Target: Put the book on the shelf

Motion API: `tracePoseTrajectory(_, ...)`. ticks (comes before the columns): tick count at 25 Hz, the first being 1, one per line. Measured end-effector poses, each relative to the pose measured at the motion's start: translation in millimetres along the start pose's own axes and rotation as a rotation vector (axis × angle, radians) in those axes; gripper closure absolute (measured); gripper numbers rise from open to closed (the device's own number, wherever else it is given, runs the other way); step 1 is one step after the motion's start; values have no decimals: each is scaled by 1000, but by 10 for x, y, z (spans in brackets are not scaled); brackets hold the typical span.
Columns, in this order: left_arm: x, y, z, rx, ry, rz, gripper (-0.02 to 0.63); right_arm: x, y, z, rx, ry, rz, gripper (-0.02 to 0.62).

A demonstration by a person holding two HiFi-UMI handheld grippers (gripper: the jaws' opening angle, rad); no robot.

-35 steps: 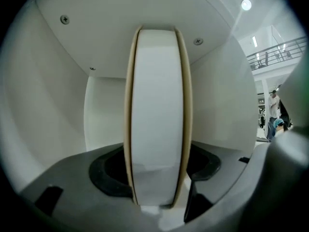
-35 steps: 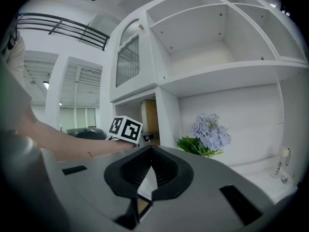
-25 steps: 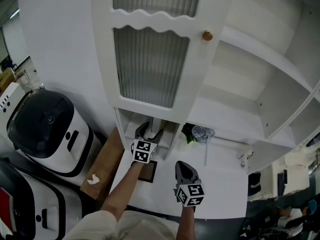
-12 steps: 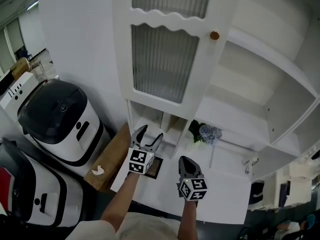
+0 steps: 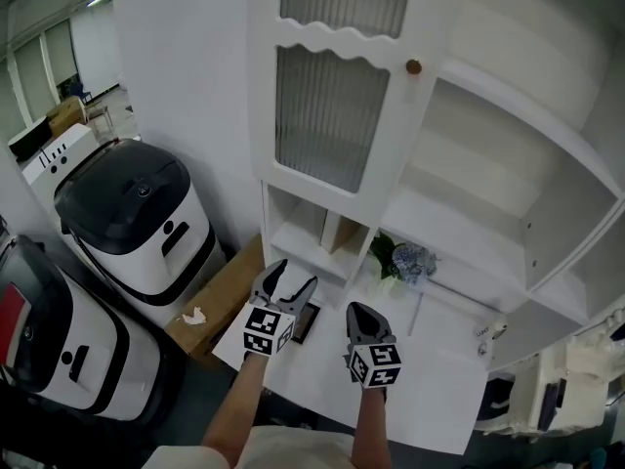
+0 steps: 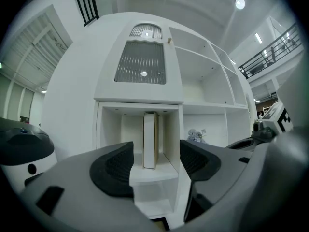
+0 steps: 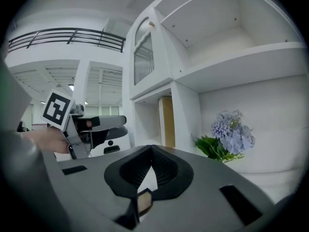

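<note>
The book (image 5: 343, 234) stands upright on the small shelf of the low cubby in the white cabinet (image 5: 322, 27). In the left gripper view the book (image 6: 149, 140) shows white page edges, alone on that shelf. My left gripper (image 5: 285, 283) hovers over the counter in front of the cubby, open and empty, apart from the book. The left gripper (image 6: 154, 162) frames the book between its pads. My right gripper (image 5: 359, 313) sits beside it over the counter, shut on nothing. The right gripper (image 7: 151, 154) view shows the book (image 7: 167, 122) by the cubby wall.
Blue flowers (image 5: 411, 260) stand on the counter (image 5: 439, 369) right of the cubby. A dark flat frame (image 5: 306, 320) lies near the counter's left edge. A brown box (image 5: 217, 296) and two white-and-black machines (image 5: 137, 223) stand left. Open shelves (image 5: 508, 154) rise at the right.
My left gripper has drawn back out of the cubby toward the counter's front. The book stays on the shelf. The head view has pulled back and shifted.
</note>
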State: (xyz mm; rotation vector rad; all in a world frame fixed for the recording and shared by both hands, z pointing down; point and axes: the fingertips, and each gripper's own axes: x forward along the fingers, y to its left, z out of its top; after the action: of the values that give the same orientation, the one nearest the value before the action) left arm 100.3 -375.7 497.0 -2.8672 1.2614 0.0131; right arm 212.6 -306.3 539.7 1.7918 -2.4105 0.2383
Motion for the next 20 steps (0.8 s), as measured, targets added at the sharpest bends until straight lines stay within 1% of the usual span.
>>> tracePoseTrajectory(3, -150, -87, 15, -38, -2, 0, 296, 31, -100, 28, 0, -20, 11, 569)
tracePoseTrajectory(7, -227, -107, 19, -31, 14, 35, 308, 153, -275, 72, 55, -47, 15, 569)
tracePoseTrajectory(10, -295, -134, 57, -19, 20, 61, 322, 26, -246, -15, 68, -31, 18, 569)
tracePoseTrajectory(14, -437, -179, 74, -13, 8, 94, 351, -112, -217, -155, 83, -8, 30, 569)
tracePoseTrajectory(20, -660, -250, -11, -35, 15, 120, 371, -276, -183, -116, 54, -27, 36, 569)
